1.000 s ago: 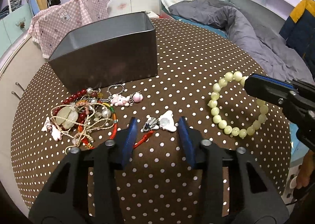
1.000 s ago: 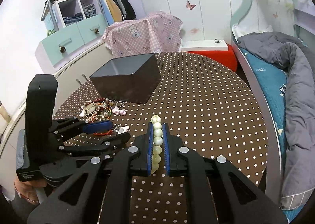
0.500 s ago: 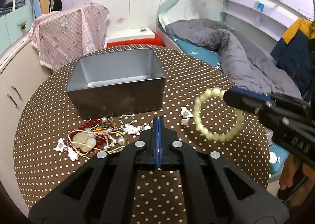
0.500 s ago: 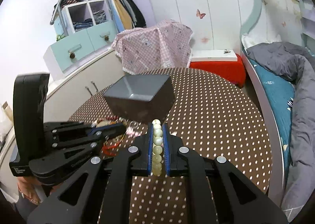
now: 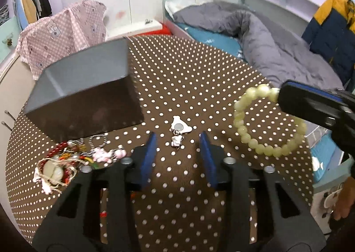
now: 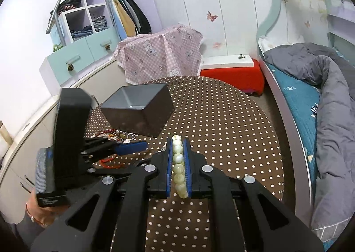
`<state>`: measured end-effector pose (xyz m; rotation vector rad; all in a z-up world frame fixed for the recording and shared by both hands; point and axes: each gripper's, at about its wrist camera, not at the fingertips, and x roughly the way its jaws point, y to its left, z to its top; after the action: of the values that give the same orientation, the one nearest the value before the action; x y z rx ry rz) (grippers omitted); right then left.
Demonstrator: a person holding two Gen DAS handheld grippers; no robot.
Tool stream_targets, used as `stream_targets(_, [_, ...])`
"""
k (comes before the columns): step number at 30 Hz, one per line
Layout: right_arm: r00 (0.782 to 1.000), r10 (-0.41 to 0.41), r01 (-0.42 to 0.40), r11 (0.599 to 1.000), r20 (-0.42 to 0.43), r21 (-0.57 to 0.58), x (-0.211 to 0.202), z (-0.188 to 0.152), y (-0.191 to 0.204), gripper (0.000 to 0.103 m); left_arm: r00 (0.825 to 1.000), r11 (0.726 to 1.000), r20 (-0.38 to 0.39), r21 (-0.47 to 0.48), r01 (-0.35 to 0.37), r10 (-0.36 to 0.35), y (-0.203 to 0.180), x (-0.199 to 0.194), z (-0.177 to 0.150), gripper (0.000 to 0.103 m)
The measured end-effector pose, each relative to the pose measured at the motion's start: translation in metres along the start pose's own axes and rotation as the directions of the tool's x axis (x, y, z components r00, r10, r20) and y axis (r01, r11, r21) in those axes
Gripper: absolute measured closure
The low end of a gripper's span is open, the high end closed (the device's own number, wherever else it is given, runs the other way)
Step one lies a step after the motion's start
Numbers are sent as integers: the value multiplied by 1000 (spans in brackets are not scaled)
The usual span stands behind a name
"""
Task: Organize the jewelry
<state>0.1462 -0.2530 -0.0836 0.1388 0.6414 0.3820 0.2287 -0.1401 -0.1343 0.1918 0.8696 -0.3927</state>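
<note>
The right gripper (image 6: 177,159) is clamped on a bracelet (image 5: 264,119) of round, glossy, pale green beads; a straight run of beads sits pinched between its blue pads, and in the left wrist view the rest of the loop hangs free in the air above the table's right edge. The left gripper (image 5: 177,152) has its jaws opening, with nothing between the flat blue pads; beyond its tips a small white charm (image 5: 178,127) with a metal clasp lies on the cloth near the table's middle. The round table (image 5: 199,79) wears a brown ribbed cloth dotted with white. A rectangular box (image 5: 88,96), dark and matt outside, smooth grey inside, stands open toward the table's far left edge. In front of it, by the near left edge, lies a tangled heap (image 5: 66,163) of jewelry: red beads, cords, a pale round stone and pink charms. A thin red cord (image 6: 111,162) lies on the cloth under the left gripper.
</note>
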Motion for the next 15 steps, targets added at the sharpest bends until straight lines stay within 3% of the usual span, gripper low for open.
stream_targets(3, [1000,14,-14,1000,-3,10,2,-1,-6,95,1000,1000,-24,10,-19,19,-5,9,1,70])
stream_targets(6, [1000,23,-23,1000,-4,14,4,-3,-8,95,1000,1000,-18,24,-10,10,-5,11,4,93])
stream_targets(7, [1000,26,-26,1000,-2,14,5,-2,-8,95,1000,1000,-11,19,-17,17,-5,9,4,93])
stream_targets(12, [999,48,-48,999,22,5,0,6,-2,95,994,999,106,-21,27,-24,4,-26,4,93])
stream_targets(15, [997,63,-62,998,44,-18,-2,18,7,95,976,998,216,-49,46,-34,17,-62,10,93])
